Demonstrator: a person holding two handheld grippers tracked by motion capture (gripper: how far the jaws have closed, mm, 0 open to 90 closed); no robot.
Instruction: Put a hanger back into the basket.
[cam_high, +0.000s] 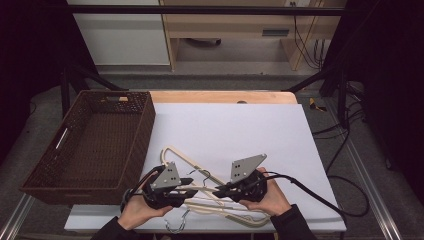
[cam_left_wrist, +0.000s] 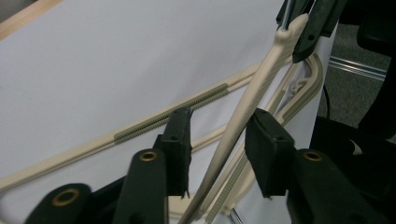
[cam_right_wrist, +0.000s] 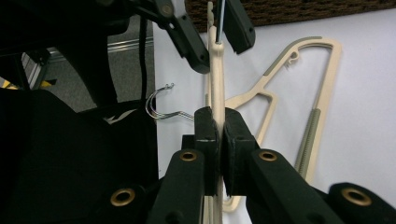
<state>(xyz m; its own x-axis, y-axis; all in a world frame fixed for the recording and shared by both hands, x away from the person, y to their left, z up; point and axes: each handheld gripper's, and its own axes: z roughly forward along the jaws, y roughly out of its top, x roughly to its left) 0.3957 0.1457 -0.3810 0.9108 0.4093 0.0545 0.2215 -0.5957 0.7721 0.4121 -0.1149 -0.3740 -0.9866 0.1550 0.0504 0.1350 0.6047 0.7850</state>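
Cream hanger (cam_right_wrist: 216, 88) is pinched at 1 arm by the right tool (cam_right_wrist: 219, 135), lifted off the white surface (cam_high: 240, 130). Its other arm is straddled by the left tool (cam_left_wrist: 219, 140), spread, presumably to steady it. 2 more hangers (cam_high: 172, 152) are left beside the wicker basket (cam_high: 145, 125).

We count three cream hangers (cam_high: 220, 192) lying together in a pile on the table (cam_high: 240, 125). We see two metal hooks (cam_right_wrist: 161, 109) on them; the third hook is too hidden for us to tell. There is one brown basket (cam_high: 95, 142) on the table. There is one white sheet (cam_high: 225, 135) spread over the table. We see two grippers, the left one (cam_high: 187, 187) and the right one (cam_high: 217, 191). Each has two black fingers (cam_left_wrist: 177, 140). Two hands hold them.
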